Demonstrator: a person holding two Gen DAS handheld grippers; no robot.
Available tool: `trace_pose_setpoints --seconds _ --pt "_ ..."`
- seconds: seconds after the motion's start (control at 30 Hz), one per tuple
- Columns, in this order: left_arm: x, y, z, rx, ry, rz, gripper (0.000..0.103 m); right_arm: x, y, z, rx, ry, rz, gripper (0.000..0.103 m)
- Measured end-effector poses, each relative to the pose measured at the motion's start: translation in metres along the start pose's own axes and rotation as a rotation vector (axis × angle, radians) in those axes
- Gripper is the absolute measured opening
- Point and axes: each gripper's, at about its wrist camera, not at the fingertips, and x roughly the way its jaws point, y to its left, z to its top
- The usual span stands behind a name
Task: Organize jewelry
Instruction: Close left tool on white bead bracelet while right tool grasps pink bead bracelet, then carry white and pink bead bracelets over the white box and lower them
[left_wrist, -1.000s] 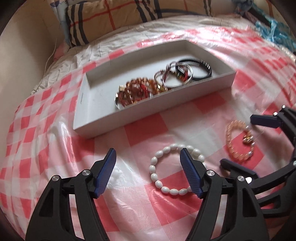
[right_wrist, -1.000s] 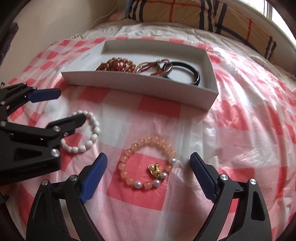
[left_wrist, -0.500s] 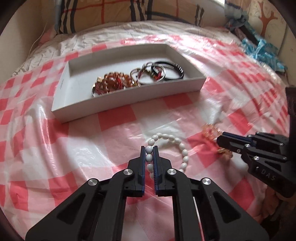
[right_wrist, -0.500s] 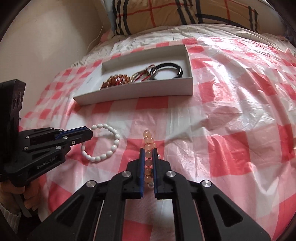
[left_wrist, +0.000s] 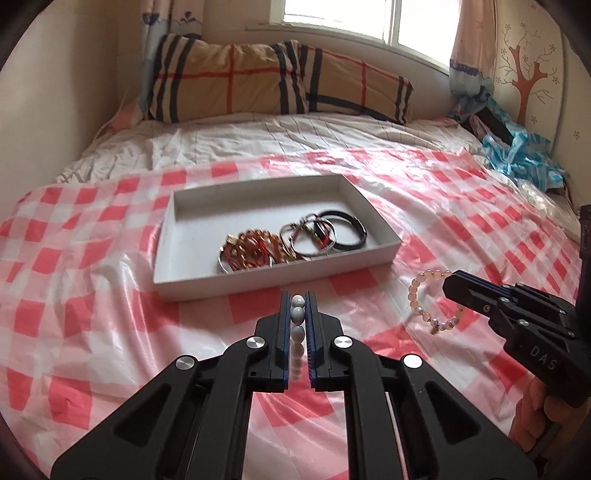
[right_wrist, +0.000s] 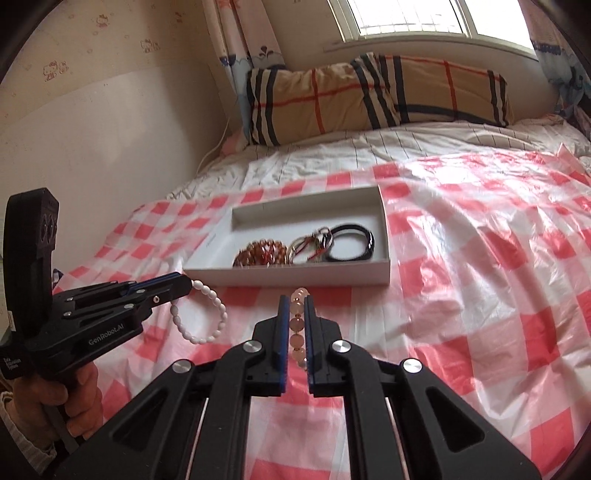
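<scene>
My left gripper (left_wrist: 297, 300) is shut on a white bead bracelet (left_wrist: 297, 314), held above the checked cloth; the bracelet hangs from it in the right wrist view (right_wrist: 207, 314). My right gripper (right_wrist: 295, 301) is shut on a peach bead bracelet (right_wrist: 297, 325) with a gold charm, which also shows in the left wrist view (left_wrist: 424, 299). Both are lifted just in front of the white tray (left_wrist: 168, 243), also in the right wrist view (right_wrist: 384, 236), which holds brown beads (left_wrist: 251, 247), silver bangles (left_wrist: 310, 236) and a black bangle (left_wrist: 347, 230).
A red-and-white checked plastic cloth (left_wrist: 92, 314) covers the bed. Plaid pillows (left_wrist: 236, 81) lie at the head under the window. Blue and dark cloth items (left_wrist: 517, 147) sit at the far right. A wall (right_wrist: 92, 129) runs along the left side.
Both grippers closed on their bracelets and have lifted them off the cloth, rising and tilting up toward the tray.
</scene>
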Motion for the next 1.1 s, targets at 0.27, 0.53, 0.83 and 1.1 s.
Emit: trace_pose_setpoints --seconds 0.27,0.53,0.83,1.1 --pt "-0.007 0.004 0.019 -0.012 -0.083 0.046 0.007 -0.001 0.007 0.024 -0.008 -0.097 0.02 0.008" --pt "-0.001 0.008 0.038 -0.02 -0.126 0.068 0.007 0.016 0.006 0.047 -0.013 -0.135 0.028 0.008" --pt "0.014 0.003 0.068 0.006 -0.176 0.079 0.007 0.043 0.004 0.075 -0.019 -0.17 0.033 0.008" --pt "0.024 0.004 0.076 0.004 -0.177 0.089 0.007 0.061 0.004 0.082 -0.019 -0.172 0.038 0.008"
